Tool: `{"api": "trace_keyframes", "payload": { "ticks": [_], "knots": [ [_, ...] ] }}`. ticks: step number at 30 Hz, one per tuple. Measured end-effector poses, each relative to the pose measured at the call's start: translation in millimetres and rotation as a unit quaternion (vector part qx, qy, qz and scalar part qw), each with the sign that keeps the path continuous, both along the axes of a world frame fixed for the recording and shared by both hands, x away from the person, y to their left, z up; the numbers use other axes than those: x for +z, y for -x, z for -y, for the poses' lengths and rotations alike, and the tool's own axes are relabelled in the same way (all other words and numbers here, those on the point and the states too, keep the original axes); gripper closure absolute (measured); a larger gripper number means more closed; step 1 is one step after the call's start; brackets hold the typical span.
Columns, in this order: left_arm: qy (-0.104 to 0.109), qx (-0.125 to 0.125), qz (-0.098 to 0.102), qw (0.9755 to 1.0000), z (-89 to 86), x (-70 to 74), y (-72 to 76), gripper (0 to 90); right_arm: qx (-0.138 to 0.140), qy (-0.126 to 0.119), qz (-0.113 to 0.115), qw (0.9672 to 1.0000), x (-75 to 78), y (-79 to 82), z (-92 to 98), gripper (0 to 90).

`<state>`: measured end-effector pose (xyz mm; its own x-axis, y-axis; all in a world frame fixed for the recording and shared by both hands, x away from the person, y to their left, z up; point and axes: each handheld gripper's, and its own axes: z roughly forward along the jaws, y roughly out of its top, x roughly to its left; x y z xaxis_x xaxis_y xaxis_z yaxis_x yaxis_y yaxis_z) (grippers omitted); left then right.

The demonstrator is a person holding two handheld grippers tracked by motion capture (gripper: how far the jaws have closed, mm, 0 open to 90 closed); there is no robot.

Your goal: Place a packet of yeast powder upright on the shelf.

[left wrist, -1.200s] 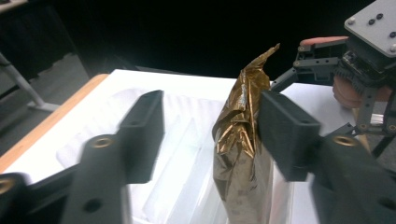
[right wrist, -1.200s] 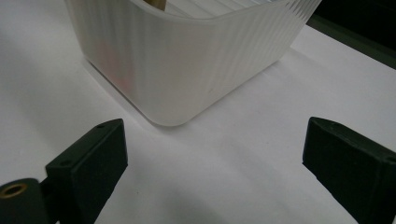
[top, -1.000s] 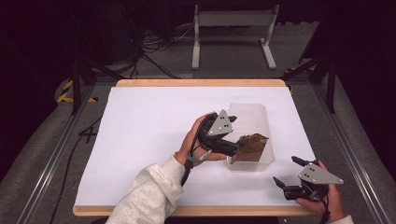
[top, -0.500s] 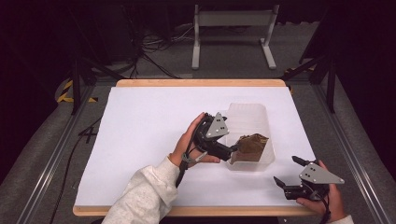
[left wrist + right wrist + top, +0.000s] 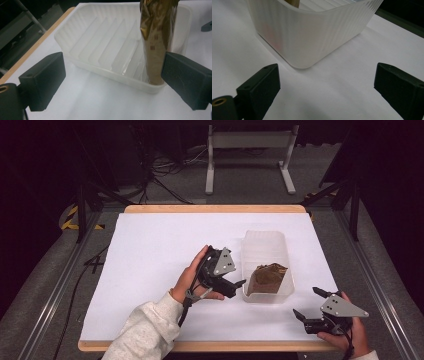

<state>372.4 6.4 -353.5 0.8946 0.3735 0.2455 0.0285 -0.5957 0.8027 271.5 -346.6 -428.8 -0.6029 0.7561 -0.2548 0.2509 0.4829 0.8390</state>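
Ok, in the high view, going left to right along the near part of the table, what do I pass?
Pale sleeve → left tool, jaws open → translucent plastic tub holding the brown packet → right tool, jaws open, with nothing between them.

A translucent white plastic tub point(image 5: 263, 245) sits on the right half of the white tabletop point(image 5: 165, 245), long axis running away from the person. It is rectangular with rounded corners, finely ribbed walls and broad raised ridges across its floor point(image 5: 110, 47). Inside it, at the near end, lies a crinkled packet of shiny golden-brown foil point(image 5: 269, 277); from the left gripper view the packet point(image 5: 156, 37) stands nearly upright on edge, leaning against the tub's near wall, its top rising above the rim. The far part of the tub is bare.
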Motion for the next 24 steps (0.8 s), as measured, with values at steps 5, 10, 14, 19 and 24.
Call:
{"api": "trace_keyframes", "payload": {
  "ticks": [5,10,14,19,24],
  "knots": [
    [-0.006,0.005,0.002,1.0000,-8.0,-3.7,0.4,5.4,0.001,0.002,0.000,1.0000,-0.1,0.0,-0.4,7.4],
    [-0.015,0.019,0.004,0.9997,-20.3,-6.6,0.8,5.3,0.001,0.002,0.001,1.0000,0.0,-0.1,-0.5,7.3],
    [-0.030,0.030,0.005,0.9991,-32.1,-10.6,1.7,5.0,0.000,-0.001,0.004,1.0000,1.4,0.9,-0.6,7.4],
    [-0.044,0.044,0.002,0.9980,-49.3,-18.3,2.7,5.0,0.000,-0.001,0.004,1.0000,1.6,0.8,-1.2,7.3],
    [-0.055,0.063,-0.002,0.9965,-68.3,-27.6,3.8,5.0,0.000,0.001,0.004,1.0000,1.6,0.8,-0.9,7.3]
  ]
}}
